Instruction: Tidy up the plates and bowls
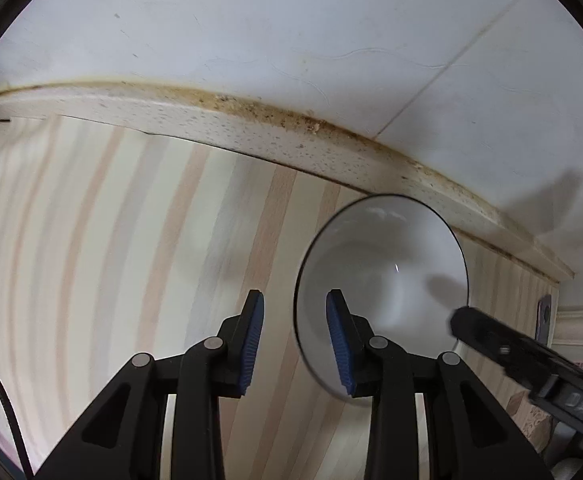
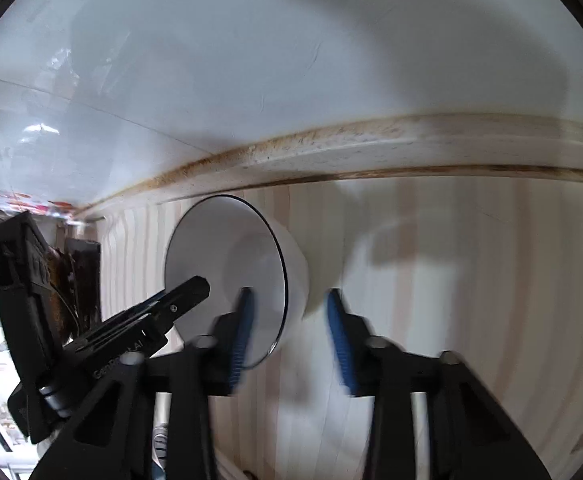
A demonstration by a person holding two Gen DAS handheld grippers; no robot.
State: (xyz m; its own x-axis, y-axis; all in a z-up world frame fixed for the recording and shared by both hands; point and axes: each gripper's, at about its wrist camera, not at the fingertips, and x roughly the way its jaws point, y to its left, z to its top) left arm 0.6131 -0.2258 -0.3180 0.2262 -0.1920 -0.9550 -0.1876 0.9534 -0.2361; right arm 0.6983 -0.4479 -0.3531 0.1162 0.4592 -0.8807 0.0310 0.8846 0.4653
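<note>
White bowl (image 1: 383,280) lies between both parted hand-held grippers, near the backsplash (image 1: 251,120).

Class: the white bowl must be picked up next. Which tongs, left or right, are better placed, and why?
Probably the right tongs: open, they already straddle the white bowl's rim and wall. The left tongs, also open, straddle only its near rim edge.

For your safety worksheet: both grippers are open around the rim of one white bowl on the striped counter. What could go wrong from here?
1. The left gripper and right gripper each straddle the bowl's rim from opposite sides; closing unevenly could tip or twist it.
2. The thin, glossy rim may slip between the blue pads.
3. The bowl sits close to the backsplash ledge; a push forward could knock it against that edge.
</note>
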